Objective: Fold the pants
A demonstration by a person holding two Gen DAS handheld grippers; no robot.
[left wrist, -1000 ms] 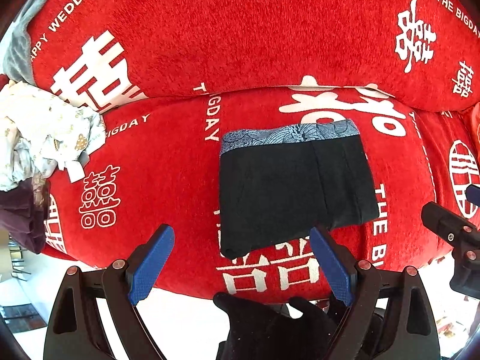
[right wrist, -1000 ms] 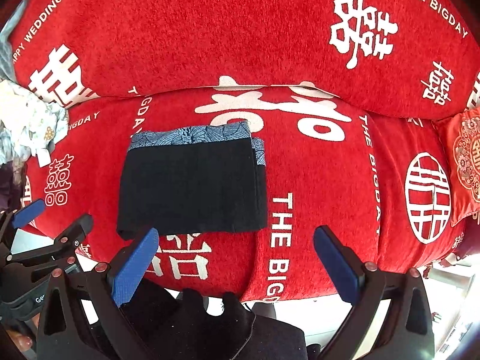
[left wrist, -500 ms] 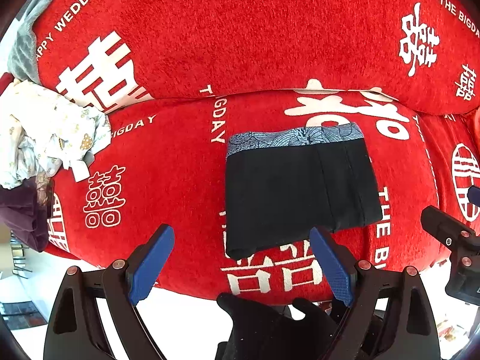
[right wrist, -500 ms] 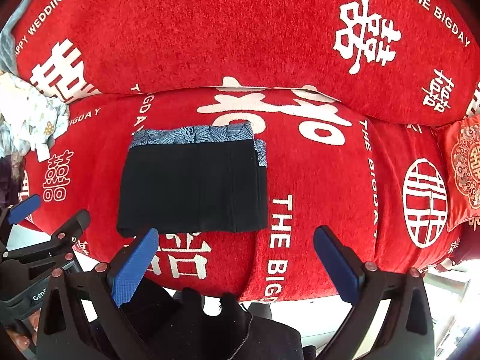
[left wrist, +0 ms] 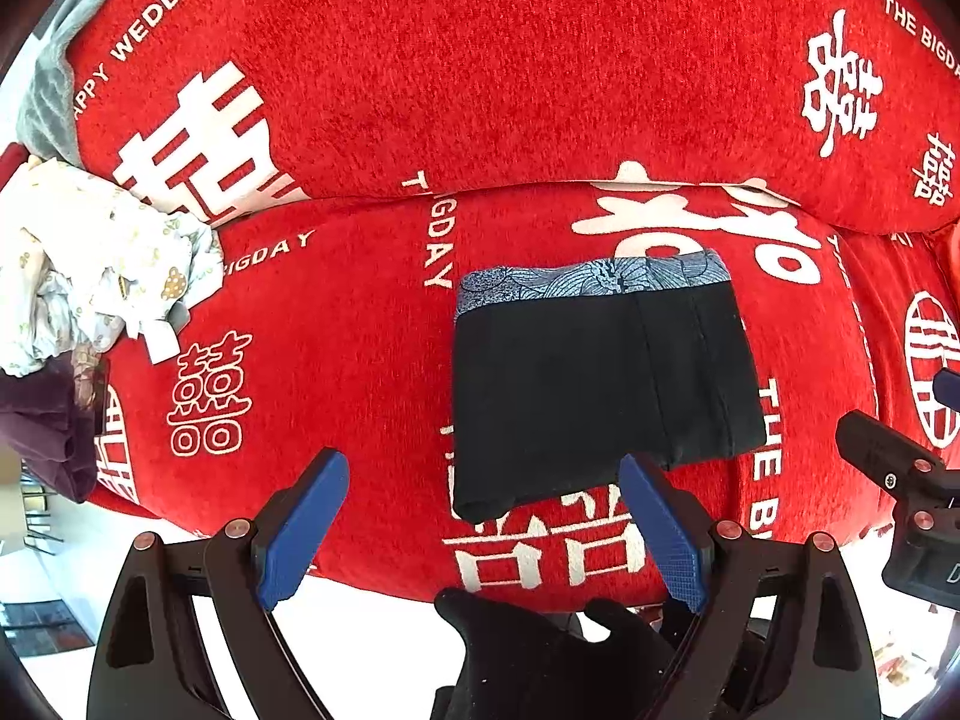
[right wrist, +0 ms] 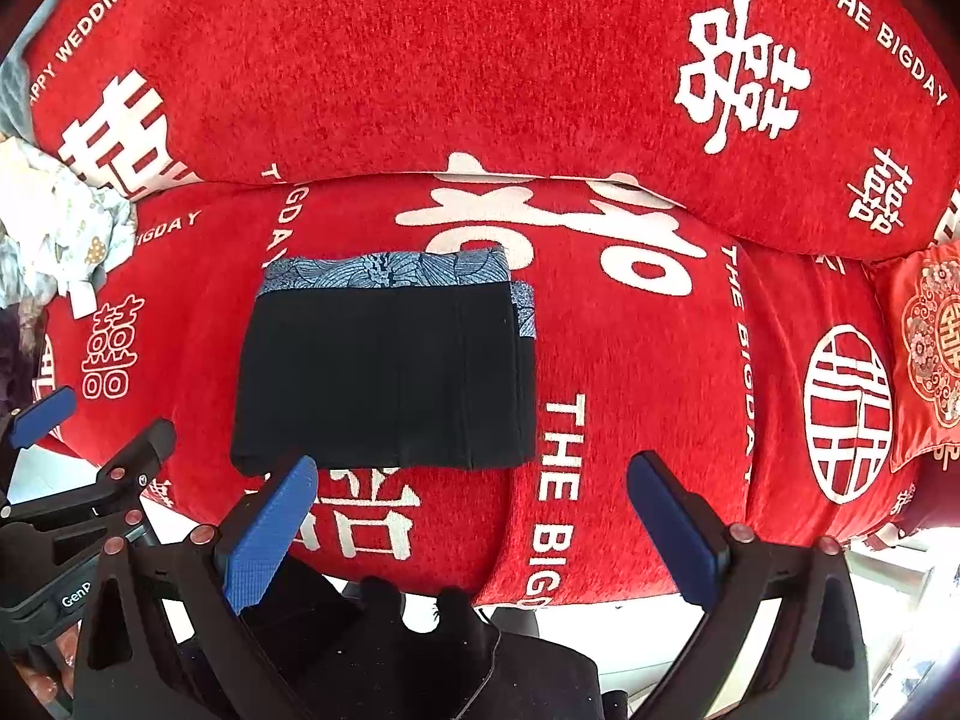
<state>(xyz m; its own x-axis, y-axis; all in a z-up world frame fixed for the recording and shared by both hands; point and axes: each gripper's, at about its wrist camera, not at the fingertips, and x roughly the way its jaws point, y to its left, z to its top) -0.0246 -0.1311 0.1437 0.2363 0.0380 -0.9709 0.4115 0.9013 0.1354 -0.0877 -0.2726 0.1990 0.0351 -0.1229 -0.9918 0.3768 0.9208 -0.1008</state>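
Note:
Black pants with a blue patterned waistband lie folded into a flat rectangle on the red sofa seat; they also show in the right wrist view. My left gripper is open and empty, held back from the seat's front edge, just before the pants' near edge. My right gripper is open and empty, held before the seat to the right of the pants. Each gripper shows at the edge of the other's view.
A pile of pale printed clothes and a dark maroon garment lie at the sofa's left end. The red backrest rises behind. An embroidered red cushion sits at the right.
Both grippers have drifted slightly left and back; the pants sit a little further right in the views. The pants have not moved, and both grippers stay open.

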